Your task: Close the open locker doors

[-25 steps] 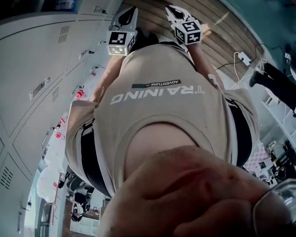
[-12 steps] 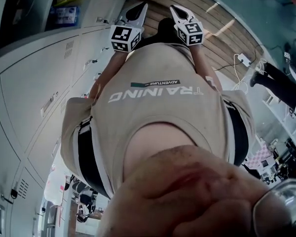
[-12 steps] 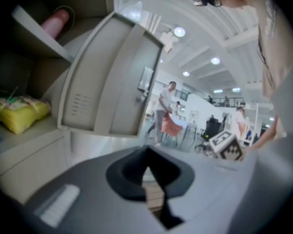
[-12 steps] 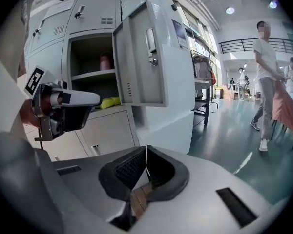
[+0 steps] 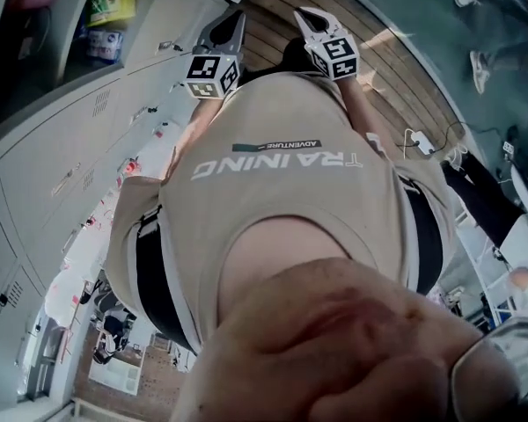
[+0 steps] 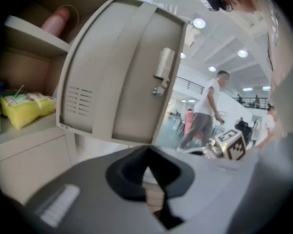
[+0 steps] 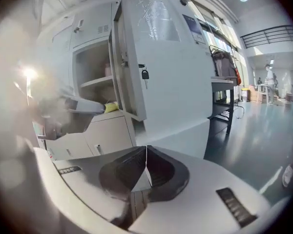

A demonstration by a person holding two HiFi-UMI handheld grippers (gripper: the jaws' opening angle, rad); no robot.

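- Locker door is swung wide open. It fills the 11-to-12 o'clock part of the left gripper view, with vent slots low on it and the latch on its free edge, around 12 to 1 o'clock.
- Behind that door, over at 9 o'clock, is the open compartment. There's a yellow bag on the lower shelf and something pink on the shelf above, at about 10 o'clock.
- left gripper: the jaws are pressed together with nothing between them. It's aimed up at the door's lower edge and looks to be short of it, not touching.
- right gripper: same deal, jaws closed on each other and empty. Its view shows the same door nearly edge-on at 12 o'clock, with a small padlock hanging on it. The open compartment is at 11 o'clock.
- In the head view both grippers are held out side by side at 12 o'clock, past the person's beige shirt and over a wooden floor.
- The bank of closed lockers runs down the 9 o'clock side, and the open one sits up at 10 to 11 o'clock.
- Way back at 2 o'clock in the left gripper view, another person is out in the hall.
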